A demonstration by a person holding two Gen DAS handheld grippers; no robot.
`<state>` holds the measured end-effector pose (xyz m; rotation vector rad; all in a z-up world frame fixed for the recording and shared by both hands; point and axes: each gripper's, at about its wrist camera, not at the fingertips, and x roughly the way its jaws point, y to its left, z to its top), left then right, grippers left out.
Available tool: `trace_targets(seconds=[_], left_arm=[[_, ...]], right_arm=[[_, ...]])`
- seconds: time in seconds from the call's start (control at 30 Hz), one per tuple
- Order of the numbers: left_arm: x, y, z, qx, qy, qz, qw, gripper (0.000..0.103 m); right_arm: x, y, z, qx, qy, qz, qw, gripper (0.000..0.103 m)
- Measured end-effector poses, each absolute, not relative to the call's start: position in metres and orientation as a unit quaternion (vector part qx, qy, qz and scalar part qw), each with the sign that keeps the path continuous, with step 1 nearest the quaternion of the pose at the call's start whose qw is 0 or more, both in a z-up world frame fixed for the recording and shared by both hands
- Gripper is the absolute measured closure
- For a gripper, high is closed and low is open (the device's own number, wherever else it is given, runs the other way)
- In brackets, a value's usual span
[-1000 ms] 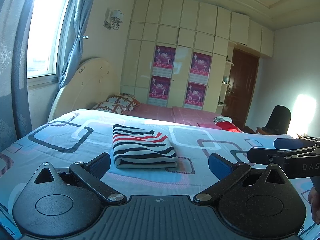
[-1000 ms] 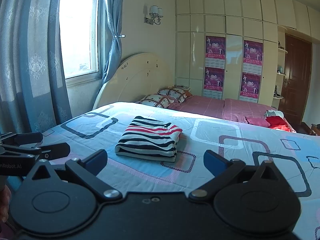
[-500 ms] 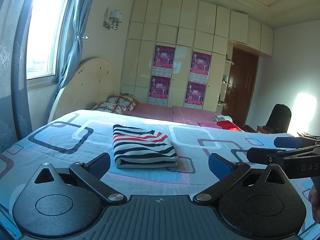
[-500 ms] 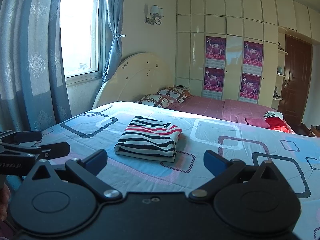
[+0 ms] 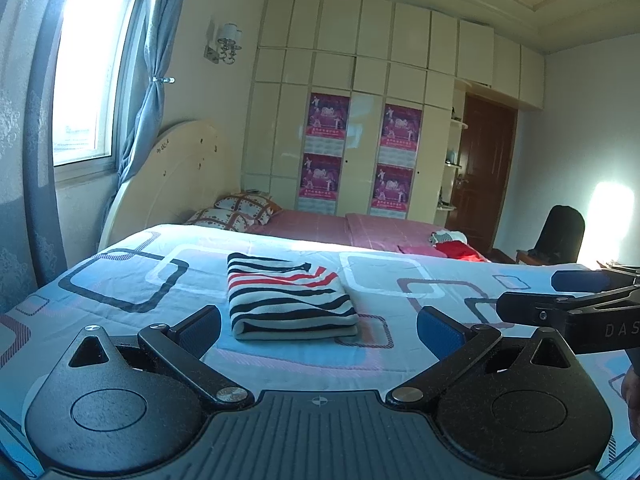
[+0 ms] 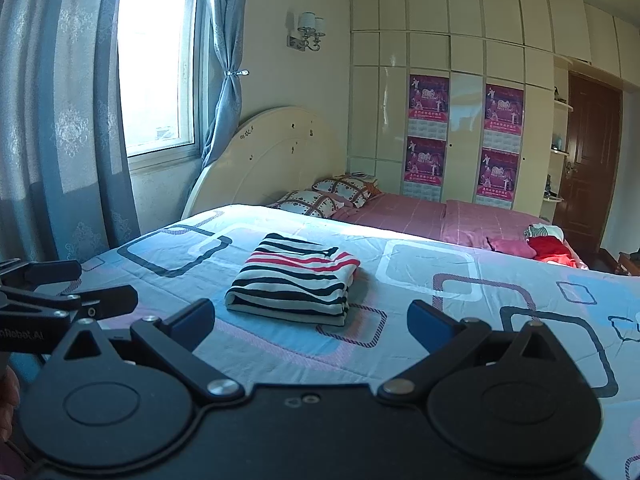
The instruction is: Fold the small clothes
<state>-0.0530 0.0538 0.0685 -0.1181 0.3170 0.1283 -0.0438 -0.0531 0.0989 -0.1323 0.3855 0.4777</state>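
Observation:
A folded striped garment (image 5: pixel 288 300) in black, white and red lies flat on the blue patterned bedspread (image 5: pixel 120 276); the right wrist view shows the same garment (image 6: pixel 294 278). My left gripper (image 5: pixel 318 326) hovers open just short of it, nothing between its blue pads. My right gripper (image 6: pixel 310 322) is open too, also held back from the garment with nothing in it. Each gripper appears in the other's view: the right gripper (image 5: pixel 560 296) at the right edge, the left gripper (image 6: pixel 76 286) at the left edge.
A small heap of red, pink and striped clothes (image 6: pixel 540 242) lies far right on the pink sheet (image 6: pixel 420 216). Two pillows (image 6: pixel 328 196) rest by the headboard (image 6: pixel 272 152). A dark chair (image 5: pixel 560 236) stands beyond the bed's right side. Curtains (image 6: pixel 52 120) hang at left.

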Motion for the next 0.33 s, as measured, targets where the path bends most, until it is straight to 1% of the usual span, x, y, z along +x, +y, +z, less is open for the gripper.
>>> trace_targets(seconds=[0.23,0.33], left_arm=[[-0.0593,0.0516,0.0699,-0.056,0.141,0.069,0.986,0.000],[-0.0580,0.0516,0.0687,-0.064,0.149,0.065,0.985,0.000]], right_arm=[[-0.0419,-0.0558,0.0995,-0.065,0.188,0.232,0.952,0.001],[-0.0417,-0.0561,0.0993,-0.065,0.188,0.232,0.952,0.001]])
